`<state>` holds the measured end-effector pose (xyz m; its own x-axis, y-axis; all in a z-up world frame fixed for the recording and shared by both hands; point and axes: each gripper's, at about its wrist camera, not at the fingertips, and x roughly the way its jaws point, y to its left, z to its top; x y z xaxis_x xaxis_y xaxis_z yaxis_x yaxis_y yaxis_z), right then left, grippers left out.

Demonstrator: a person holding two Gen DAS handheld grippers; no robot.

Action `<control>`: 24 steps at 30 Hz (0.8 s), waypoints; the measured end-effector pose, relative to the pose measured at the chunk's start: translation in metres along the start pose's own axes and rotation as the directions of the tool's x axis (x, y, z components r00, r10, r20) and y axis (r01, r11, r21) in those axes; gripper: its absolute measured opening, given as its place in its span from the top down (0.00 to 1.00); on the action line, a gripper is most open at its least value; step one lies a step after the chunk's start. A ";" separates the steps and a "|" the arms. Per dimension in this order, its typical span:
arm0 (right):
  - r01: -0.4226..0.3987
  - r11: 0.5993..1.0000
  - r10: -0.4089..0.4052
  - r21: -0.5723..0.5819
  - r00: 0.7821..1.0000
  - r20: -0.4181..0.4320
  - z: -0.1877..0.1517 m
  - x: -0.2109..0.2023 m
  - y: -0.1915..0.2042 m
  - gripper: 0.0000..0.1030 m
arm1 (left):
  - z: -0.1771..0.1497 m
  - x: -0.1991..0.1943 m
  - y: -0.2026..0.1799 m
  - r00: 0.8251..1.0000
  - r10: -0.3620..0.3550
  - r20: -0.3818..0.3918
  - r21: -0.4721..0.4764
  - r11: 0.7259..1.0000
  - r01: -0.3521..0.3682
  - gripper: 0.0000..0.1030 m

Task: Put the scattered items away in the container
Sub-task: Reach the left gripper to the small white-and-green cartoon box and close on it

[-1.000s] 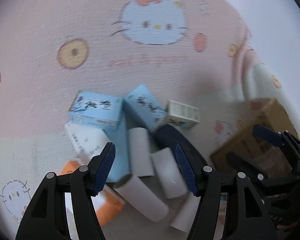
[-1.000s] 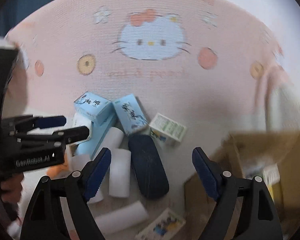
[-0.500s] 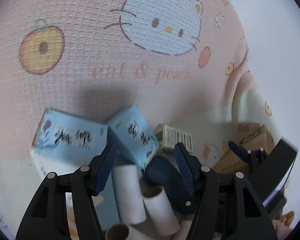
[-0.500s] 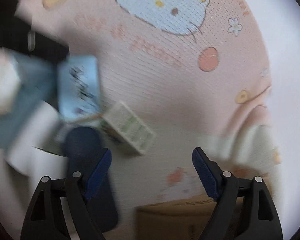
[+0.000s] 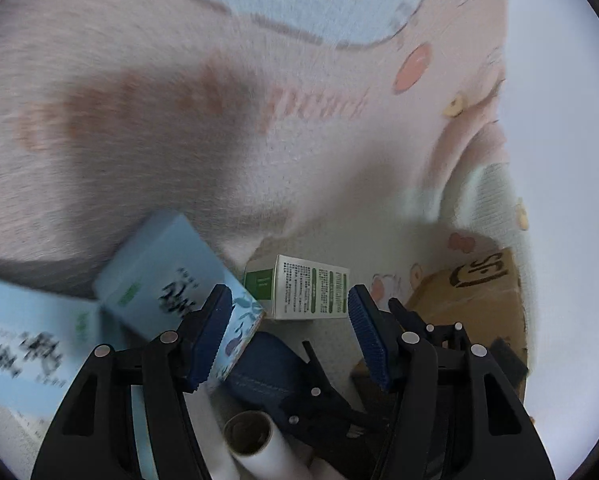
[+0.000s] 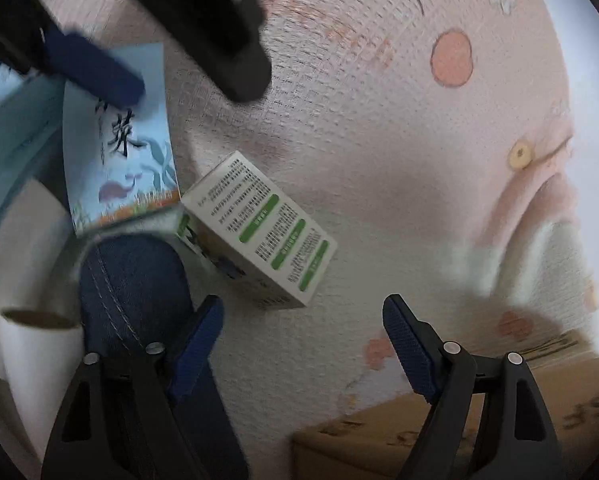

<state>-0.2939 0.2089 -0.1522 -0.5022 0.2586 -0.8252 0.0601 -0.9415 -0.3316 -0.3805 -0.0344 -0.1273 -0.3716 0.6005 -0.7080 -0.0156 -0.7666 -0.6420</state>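
Reading "peach" on pink blanket point(image 5: 219, 80), green-labelled carton point(image 5: 311, 292)

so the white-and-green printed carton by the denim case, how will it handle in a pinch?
The white-and-green printed carton looks like thin card, so probably light and crushable. Flat faces should grip well. It leans on the dark blue denim case, so may tip.

Pink cartoon-cat blanket point(image 6: 379, 128) underfoot, orange dots and blurred lettering, soft shadows, plain white surface point(image 5: 559, 120) beyond, perhaps a wall

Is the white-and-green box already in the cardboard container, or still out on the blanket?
Out. The white-and-green box lies on its side on the pink blanket, apart from the cardboard container; neither tongs hold it.
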 end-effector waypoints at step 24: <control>-0.190 0.964 0.168 0.187 0.978 0.125 0.001 -0.002 -0.020 0.48 | 0.022 0.063 -0.024 0.983 0.082 -0.162 0.027 0.997 -0.079 0.46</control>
<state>-0.2955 0.2270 -0.1437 -0.5884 0.0676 -0.8057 -0.0082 -0.9970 -0.0776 -0.4241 0.0169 -0.1503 -0.2160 0.5645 -0.7966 -0.0115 -0.8173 -0.5761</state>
